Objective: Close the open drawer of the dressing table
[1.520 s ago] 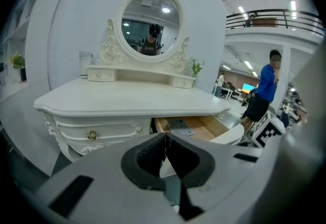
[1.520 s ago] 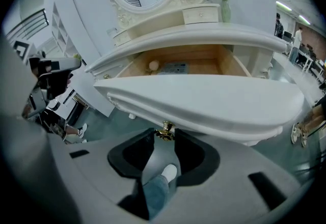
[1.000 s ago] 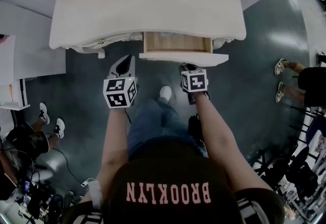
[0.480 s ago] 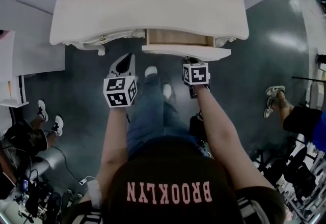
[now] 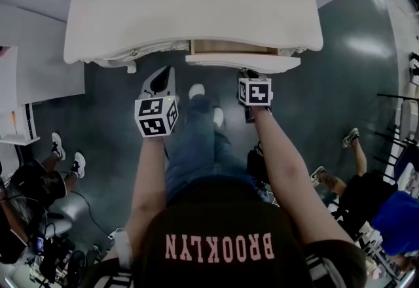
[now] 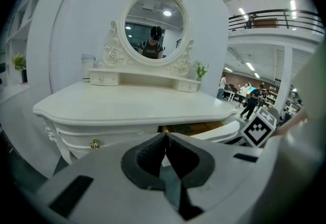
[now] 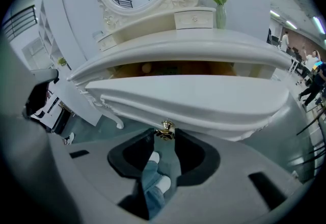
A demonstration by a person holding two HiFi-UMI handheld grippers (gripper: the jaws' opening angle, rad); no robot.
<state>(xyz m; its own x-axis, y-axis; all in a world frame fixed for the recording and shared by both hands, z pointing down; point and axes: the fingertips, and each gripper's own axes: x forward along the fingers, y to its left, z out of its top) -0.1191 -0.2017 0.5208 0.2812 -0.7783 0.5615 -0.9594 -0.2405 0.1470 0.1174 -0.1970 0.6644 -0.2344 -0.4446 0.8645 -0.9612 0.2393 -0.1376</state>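
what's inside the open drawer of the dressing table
Only a thin strip of bare brown wood shows inside the drawer. No item can be made out in it. The rest lies covered under the tabletop, so anything farther back is hidden.

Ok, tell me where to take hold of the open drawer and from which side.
Grip the gold knob on the drawer front, coming straight from the front: it is the only part jutting out from that wide curved face.

drawer [image 5: 239, 61] part-out under dressing table [image 5: 190, 12] | knob [image 7: 165, 127] between right tongs [image 7: 165, 139] | left tongs [image 6: 165, 137] left of drawer
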